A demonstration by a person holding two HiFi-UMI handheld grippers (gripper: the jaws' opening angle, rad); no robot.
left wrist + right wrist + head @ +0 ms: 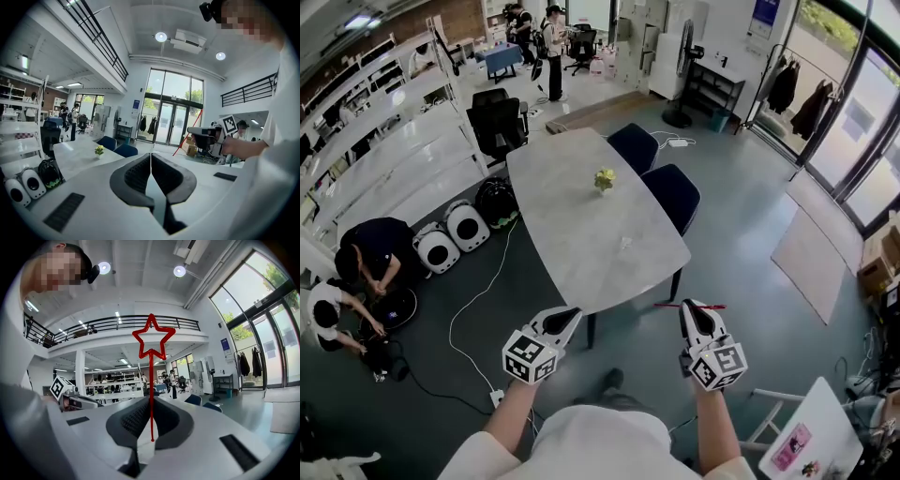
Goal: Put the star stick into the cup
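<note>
Star stick [666, 305] shows in the head view as a thin red line lying level across the tips of the right gripper [692, 311], held low in front of the person. The left gripper [570, 313] is beside it, and both are short of the near edge of the tabletop [572, 216]. A small plant [604, 178] stands near the middle of the tabletop. A pale speck [625, 242] closer in may be the cup, but it is too small to tell, so I judge the first need is to step in until the cup is plainly seen. In the left gripper view the jaws are together with nothing between them. The right gripper [206, 136] sits off to the side with the red stick slanting past it. This free gripper could steady the cup at its wall if the cup looks light. In the right gripper view the jaws are clamped on the shaft of the stick [151, 394]. The open star is well clear of the pads, and only a short plain end pokes out on the other side. The shaft is thin and may swivel in the grip, so the carry should be slow. To do the step well, turn the wrist so the plain end points down, centre it over the cup's mouth, and lower it inside the rim before the jaws part.
</note>
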